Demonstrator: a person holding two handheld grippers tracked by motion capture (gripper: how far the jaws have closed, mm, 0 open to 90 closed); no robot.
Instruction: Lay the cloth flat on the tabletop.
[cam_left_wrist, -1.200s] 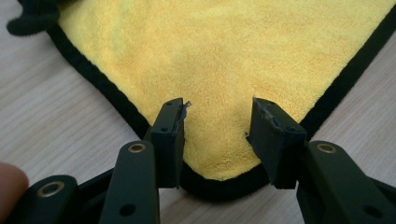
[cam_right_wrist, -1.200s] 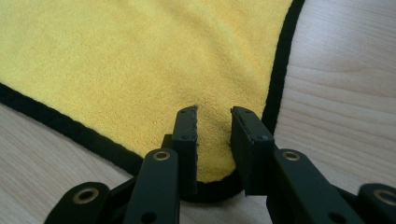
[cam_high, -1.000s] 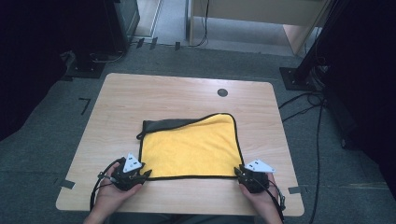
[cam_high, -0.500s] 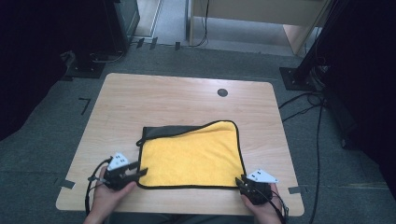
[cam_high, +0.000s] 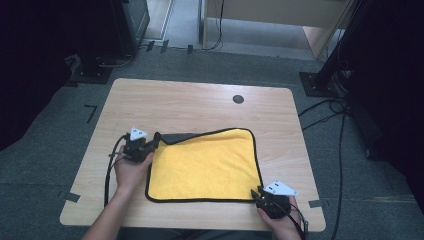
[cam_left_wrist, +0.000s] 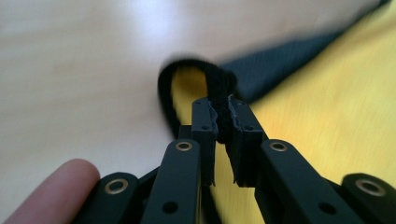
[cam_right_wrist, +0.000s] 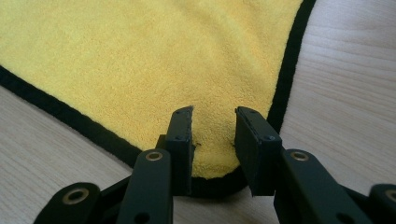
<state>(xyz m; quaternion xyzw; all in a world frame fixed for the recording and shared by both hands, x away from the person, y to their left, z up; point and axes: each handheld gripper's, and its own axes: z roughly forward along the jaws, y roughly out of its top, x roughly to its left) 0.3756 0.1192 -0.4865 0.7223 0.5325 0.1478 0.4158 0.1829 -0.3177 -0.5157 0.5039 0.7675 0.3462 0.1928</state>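
Two grippers work a yellow cloth (cam_high: 205, 165) with black edging that lies flat on the near half of the wooden table (cam_high: 200, 102). The left gripper (cam_high: 150, 145) sits at the cloth's far left corner, where its jaws have just been closing — in the left gripper view (cam_left_wrist: 222, 116) they pinch the black hem (cam_left_wrist: 219, 88), which loops up out of the pads, with the cloth's dark underside (cam_left_wrist: 275, 56) folded over behind it. The right gripper (cam_high: 257, 192) rests at the near right corner — in the right gripper view (cam_right_wrist: 212, 126) its jaws stand narrowly apart astride the rounded corner, the yellow pile between them, and a pinch cannot be told. A fingertip (cam_left_wrist: 51, 186) shows beside the left jaws.
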